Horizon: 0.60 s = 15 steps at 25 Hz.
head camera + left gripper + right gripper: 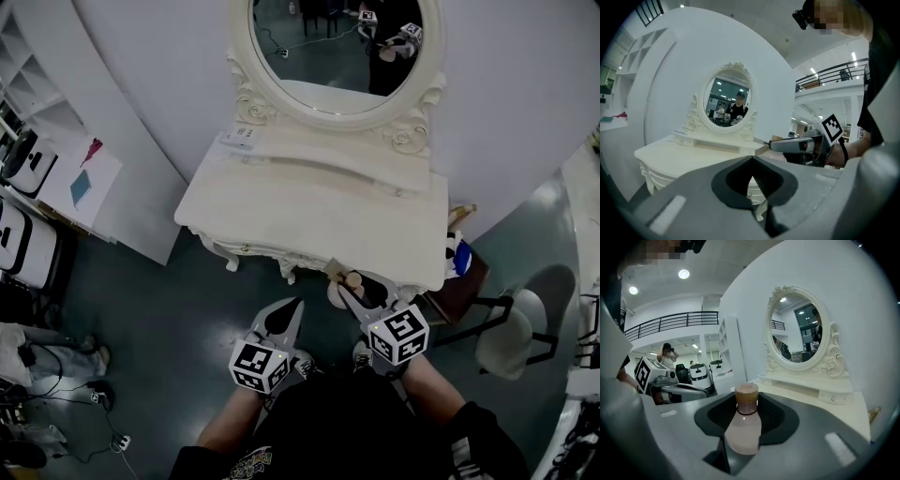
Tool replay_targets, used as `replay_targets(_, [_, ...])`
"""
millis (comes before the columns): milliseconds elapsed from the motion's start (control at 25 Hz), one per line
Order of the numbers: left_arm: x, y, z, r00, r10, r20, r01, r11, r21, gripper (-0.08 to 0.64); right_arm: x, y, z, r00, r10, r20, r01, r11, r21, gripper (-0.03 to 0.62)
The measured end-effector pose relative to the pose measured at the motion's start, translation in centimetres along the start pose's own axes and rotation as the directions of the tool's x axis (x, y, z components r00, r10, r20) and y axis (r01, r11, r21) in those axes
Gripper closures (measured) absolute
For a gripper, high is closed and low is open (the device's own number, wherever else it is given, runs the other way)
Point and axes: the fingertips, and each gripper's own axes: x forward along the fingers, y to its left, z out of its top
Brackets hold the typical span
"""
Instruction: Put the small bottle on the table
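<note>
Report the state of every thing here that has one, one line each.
small bottle: capped, clamped upright, not yet on the table
right hand-held gripper: closed on the small bottle
left hand-held gripper: jaws together, empty
table: the bottle is not on it
mirror: upright at the table's back

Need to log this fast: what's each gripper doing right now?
Left gripper: closed, nothing in it.
Right gripper: closed on the small bottle.
</note>
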Motion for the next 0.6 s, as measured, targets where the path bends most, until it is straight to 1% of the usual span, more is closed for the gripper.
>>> replay_targets(320, [-0.6,1.7,-0.3,1.000,-0.028,0.001,0.028,0.999,-0.015,0.560,1.4,1.1,0.1,0.999,-0.032,-0.002,0.032,0.999,0.011,0.423])
replay_targets(600, [-0.9,2.9,-0.3,0.998,-0.060,-0.002,0.060,0.998,-0.014,0.560,2.6,2.0,0.3,0.998,-0.056,-0.001,0.056,0.998,0.018,0.423])
